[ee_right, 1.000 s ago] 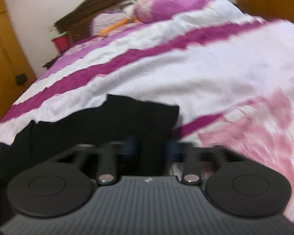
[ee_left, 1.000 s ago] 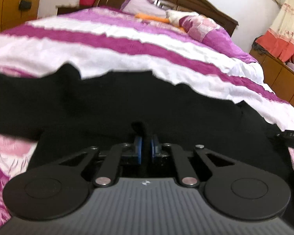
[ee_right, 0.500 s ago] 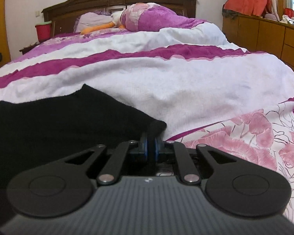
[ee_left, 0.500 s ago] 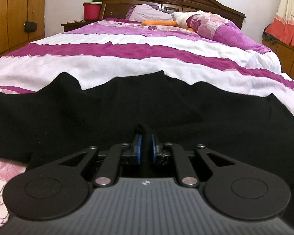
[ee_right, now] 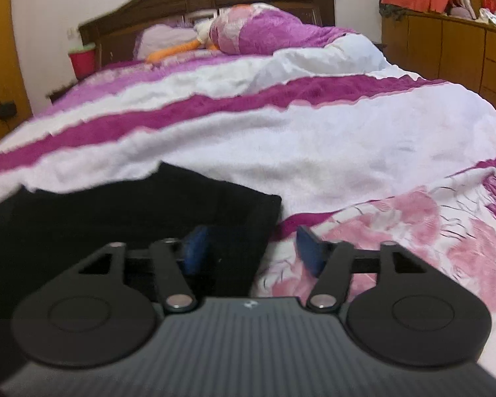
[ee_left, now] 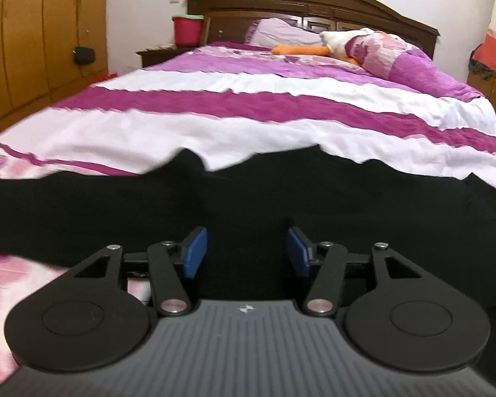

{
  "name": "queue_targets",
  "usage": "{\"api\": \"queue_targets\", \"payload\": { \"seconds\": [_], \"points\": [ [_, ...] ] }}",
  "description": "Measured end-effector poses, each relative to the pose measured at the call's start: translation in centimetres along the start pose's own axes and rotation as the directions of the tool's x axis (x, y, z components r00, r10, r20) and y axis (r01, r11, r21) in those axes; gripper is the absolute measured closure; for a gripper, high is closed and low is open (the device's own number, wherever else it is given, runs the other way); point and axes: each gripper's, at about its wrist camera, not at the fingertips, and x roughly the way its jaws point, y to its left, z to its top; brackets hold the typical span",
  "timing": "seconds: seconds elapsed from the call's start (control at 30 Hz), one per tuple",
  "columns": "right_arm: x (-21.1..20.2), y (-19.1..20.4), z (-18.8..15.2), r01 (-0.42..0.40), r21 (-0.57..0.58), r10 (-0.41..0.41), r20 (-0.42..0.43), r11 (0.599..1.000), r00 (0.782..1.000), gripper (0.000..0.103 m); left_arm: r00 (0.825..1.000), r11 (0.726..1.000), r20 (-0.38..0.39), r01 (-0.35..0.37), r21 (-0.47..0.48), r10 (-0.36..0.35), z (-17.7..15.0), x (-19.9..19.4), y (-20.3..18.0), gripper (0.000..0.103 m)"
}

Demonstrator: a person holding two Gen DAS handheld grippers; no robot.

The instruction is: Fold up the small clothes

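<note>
At the bottom of the left wrist view the left gripper point(ee_left: 246, 251) shows a ribbed grey housing, two round black discs and flat blue pads point(ee_left: 195, 253); its jaws are opening, the pads apart and not pressing on the black garment point(ee_left: 248, 192) that lies under and between them. The garment is soft, matte and featureless, spread across the lower middle of the frame with a wavy far edge, and it is cut off at both the left and right borders. In the right wrist view the right gripper point(ee_right: 251, 248) is likewise opening, pads spread and blurred; here the black garment point(ee_right: 115, 211) fills only the lower left, ending in a squared corner that lies between the pads, with the right pad over the pink flower-printed part of the bedspread point(ee_right: 430, 231). The garment's folds and seams cannot be made out in either view. Beyond it the fuzzy bedspread runs in white and magenta bands point(ee_left: 248, 102) to a purple pillow point(ee_left: 396, 56) and an orange and white soft toy point(ee_left: 314, 48), the toy half hidden by the pillow in the right view. A red bucket point(ee_left: 186, 29) stands beside the arched dark wood headboard point(ee_left: 314, 3). Only the left view shows the tall wooden wardrobe doors point(ee_left: 33, 33) at upper left; only the right view shows the wooden drawers point(ee_right: 446, 53) at upper right.
</note>
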Motion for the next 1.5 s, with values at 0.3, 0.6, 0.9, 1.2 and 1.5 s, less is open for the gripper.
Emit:
{"api": "queue_targets", "payload": {
  "seconds": [0.3,0.6,0.9,1.2,1.5],
  "points": [
    [-10.7,1.2,-2.4,-0.086,-0.115,0.086,0.000,0.990,0.996,0.041,0.990,0.988,-0.011,-0.138,-0.069,0.138,-0.2,-5.9,10.3,0.031],
    [-17.8,3.1,-8.2,-0.171,-0.086,0.168,-0.043,0.982,0.985,0.041,0.975,0.919,-0.111,-0.218,-0.328,0.192,-1.9,-6.2,21.2,0.030],
    [-17.5,6.6,-13.0,-0.104,-0.117,0.094,-0.096,0.988,0.991,0.041,0.985,0.848,-0.067,-0.173,-0.501,0.162,-2.8,-3.1,26.0,0.030],
    [-16.5,6.0,-14.7,-0.110,-0.064,0.103,-0.097,0.992,0.990,0.038,0.979,0.851,-0.051,-0.197,-0.486,0.198,-0.8,0.6,26.7,0.037],
    [-16.2,5.9,-15.1,-0.116,-0.037,0.113,-0.081,0.993,0.990,0.033,0.992,0.877,0.006,-0.110,-0.468,0.128,1.0,-1.3,27.0,0.095]
  ]
}}
